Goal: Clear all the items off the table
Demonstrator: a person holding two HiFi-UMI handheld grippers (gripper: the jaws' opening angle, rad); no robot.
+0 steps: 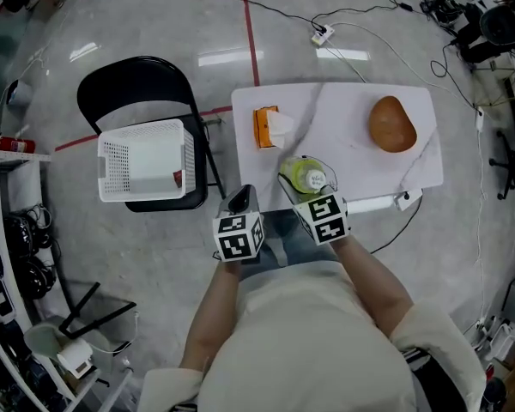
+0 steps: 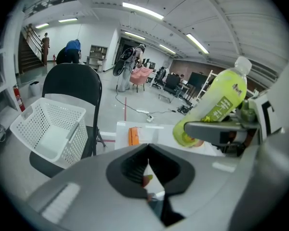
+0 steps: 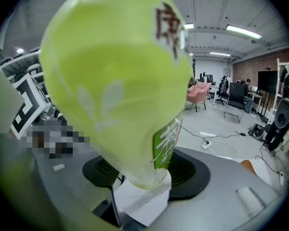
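Note:
A light green drink bottle [image 1: 302,175] with a white cap hangs just above the near edge of the white marble table [image 1: 352,101], my right gripper [image 1: 313,191] shut on it. In the right gripper view the bottle [image 3: 120,81] fills the picture, clamped between the dark pads [image 3: 192,174]. My left gripper [image 1: 240,199] is shut and empty, off the table's near left corner. In the left gripper view the jaws [image 2: 147,165] are pressed together, and the bottle [image 2: 216,105] shows tilted at the right. An orange tissue pack [image 1: 269,127] and a brown rounded loaf [image 1: 392,124] lie on the table.
A white mesh basket [image 1: 146,160] sits on a black folding chair [image 1: 133,84] left of the table, and shows also in the left gripper view [image 2: 48,129]. Cables and a power strip [image 1: 321,34] lie on the floor beyond. Shelving [image 1: 9,230] stands at the far left.

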